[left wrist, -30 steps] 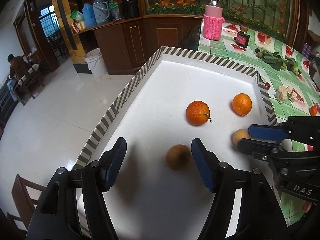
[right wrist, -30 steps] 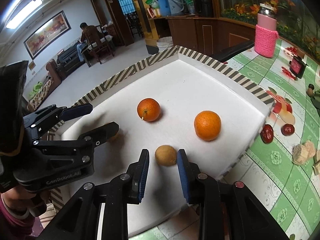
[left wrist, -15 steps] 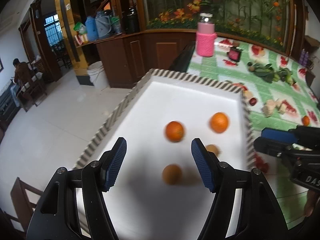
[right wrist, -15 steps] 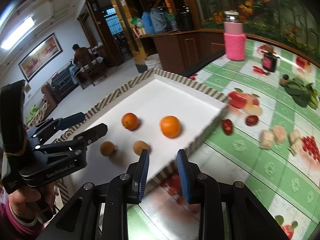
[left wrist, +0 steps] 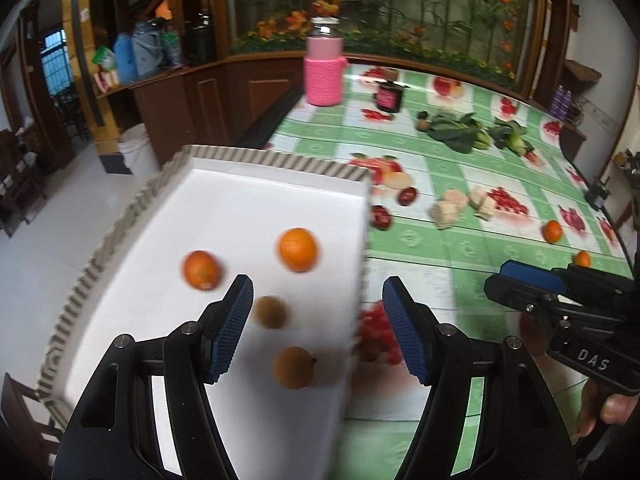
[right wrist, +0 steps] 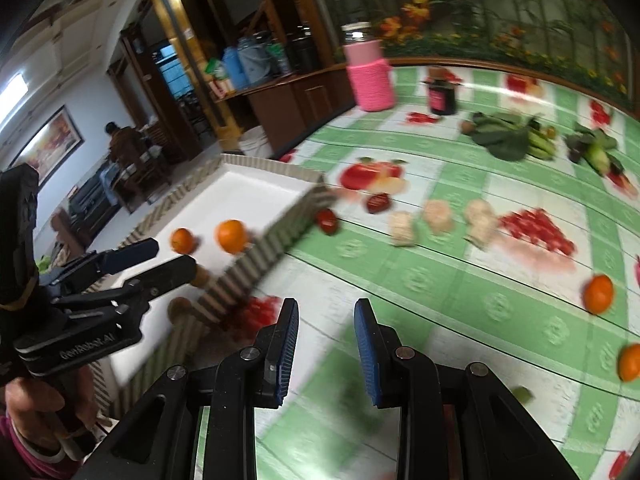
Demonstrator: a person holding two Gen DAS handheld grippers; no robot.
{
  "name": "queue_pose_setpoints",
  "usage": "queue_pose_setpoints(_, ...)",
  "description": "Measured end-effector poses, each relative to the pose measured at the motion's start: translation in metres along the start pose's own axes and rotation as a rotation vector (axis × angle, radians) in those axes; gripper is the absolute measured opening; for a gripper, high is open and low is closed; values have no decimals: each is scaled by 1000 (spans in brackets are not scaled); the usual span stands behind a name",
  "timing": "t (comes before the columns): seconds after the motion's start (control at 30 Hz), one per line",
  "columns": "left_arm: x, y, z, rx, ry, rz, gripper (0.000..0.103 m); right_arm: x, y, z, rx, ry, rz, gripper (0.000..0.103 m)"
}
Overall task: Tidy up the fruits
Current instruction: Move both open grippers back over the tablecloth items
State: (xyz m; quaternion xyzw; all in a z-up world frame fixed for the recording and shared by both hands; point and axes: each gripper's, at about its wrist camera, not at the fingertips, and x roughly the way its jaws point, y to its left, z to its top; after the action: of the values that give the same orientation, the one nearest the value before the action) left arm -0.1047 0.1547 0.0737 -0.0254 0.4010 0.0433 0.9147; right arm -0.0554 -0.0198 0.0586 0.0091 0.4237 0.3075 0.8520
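Observation:
A white tray with a striped rim holds two oranges and two brown fruits. My left gripper hangs open above the tray's near right edge, with nothing between its fingers. My right gripper stands over the green checked tablecloth to the right of the tray, its jaws a narrow gap apart and empty. Two small oranges lie loose on the cloth at the right. Each gripper shows in the other's view: the right gripper and the left gripper.
On the cloth lie red dates, pale chunks and leafy greens. A pink-sleeved jar and a dark jar stand at the back. The table drops to the floor left of the tray. A person sits far off.
Both grippers have drawn back and swung right. The right gripper has left the tray and is now over the tablecloth. The four fruits stay in the tray.

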Motion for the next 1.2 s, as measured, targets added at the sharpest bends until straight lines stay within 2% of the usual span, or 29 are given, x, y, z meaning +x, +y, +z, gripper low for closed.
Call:
queue_pose_setpoints(0.23,18,-40,9,13,31,-65,68,-14,-45,-11,78,-6,-46,28)
queue_pose_setpoints(0.6,52,-87,19,97,64,-89,68,-2,-69,4,59,24,-72,28)
queue_pose_setpoints(0.8,81,-73,19,36,144,-108,68,9,-76,14,50,40,-67,28)
queue_pose_setpoints(1.0,87,-64,24,19,149,-97,68,37,-65,41,-4,69,-29,28)
queue_pose_setpoints(1.2,89,-63,24,46,165,-83,68,67,-61,66,-22,106,3,28)
